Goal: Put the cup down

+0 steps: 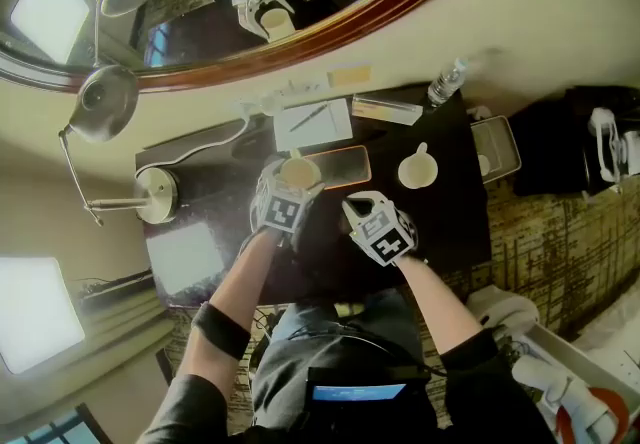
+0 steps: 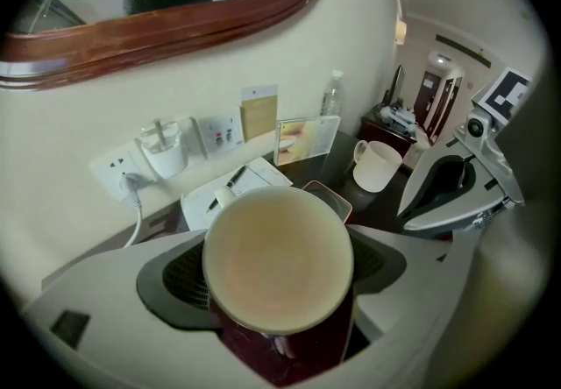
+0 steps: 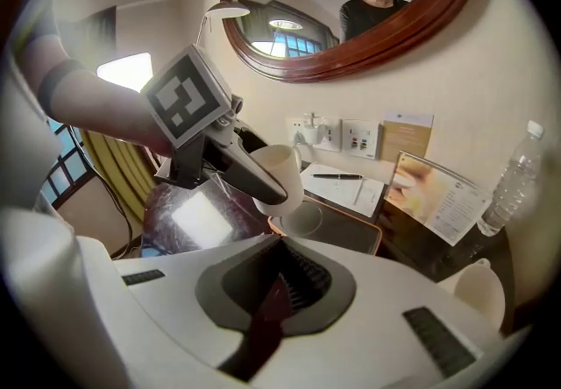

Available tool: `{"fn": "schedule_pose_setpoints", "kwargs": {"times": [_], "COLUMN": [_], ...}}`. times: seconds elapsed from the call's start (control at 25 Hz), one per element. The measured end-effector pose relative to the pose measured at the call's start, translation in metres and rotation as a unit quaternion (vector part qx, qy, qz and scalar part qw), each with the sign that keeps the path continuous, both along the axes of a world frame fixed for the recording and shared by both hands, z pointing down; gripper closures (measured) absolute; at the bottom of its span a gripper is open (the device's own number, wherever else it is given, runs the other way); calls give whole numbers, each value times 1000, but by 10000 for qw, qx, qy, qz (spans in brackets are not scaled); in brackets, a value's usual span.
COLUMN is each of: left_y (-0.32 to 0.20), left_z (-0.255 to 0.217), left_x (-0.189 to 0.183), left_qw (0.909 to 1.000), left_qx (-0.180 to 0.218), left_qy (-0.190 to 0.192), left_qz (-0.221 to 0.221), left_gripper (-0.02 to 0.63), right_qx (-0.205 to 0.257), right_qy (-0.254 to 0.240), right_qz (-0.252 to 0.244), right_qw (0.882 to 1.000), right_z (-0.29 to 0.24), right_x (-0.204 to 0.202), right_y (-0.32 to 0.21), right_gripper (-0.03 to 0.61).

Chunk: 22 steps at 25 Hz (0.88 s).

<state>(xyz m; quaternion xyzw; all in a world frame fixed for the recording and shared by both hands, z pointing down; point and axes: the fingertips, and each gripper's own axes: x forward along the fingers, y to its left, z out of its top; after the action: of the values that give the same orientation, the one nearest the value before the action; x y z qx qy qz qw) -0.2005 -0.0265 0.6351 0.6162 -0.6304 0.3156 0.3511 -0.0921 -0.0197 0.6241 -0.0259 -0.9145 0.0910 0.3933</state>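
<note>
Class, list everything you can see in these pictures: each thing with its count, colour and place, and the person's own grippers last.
Table: 1, dark, against the wall.
Tray: 1, dark, orange rim, mid-table.
Cup: 1, cream, held above the tray's left end.
Mug: 1, white, standing right of the tray.
Notepad: 1, white, behind the tray.
Pen: 1, black, on the notepad.
Water bottle: 1, clear, by the wall.
Card stand: 1, clear, beside the bottle.
Lamp: 1, silver, table's left end.
Mirror: 1, brown frame, on the wall.
Left gripper: 1, white, closed on the cup.
Right gripper: 1, white, shut and empty.
</note>
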Motion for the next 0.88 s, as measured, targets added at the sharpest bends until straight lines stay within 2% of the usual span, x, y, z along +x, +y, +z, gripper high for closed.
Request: {"fn": "schedule_pose_setpoints", "kwargs": {"times": [0.56,0.88], "left_y": [-26,-33], "left_z": [32,35], "left_x": [16,16], "left_qw": [9985,9988], "left_qx": [-387,-286], "left_qy": [16,-11], "left_qz": [395,387], "left_gripper": [184,183], "right_qx": [-186,-239], "right_qy": [70,98], "right_qz": [353,415], "right_qw": [9992,9988], "right_z": [12,18], "right_x": [28,32], "right_y": [-25,-30], "right_gripper": [561,561]}}
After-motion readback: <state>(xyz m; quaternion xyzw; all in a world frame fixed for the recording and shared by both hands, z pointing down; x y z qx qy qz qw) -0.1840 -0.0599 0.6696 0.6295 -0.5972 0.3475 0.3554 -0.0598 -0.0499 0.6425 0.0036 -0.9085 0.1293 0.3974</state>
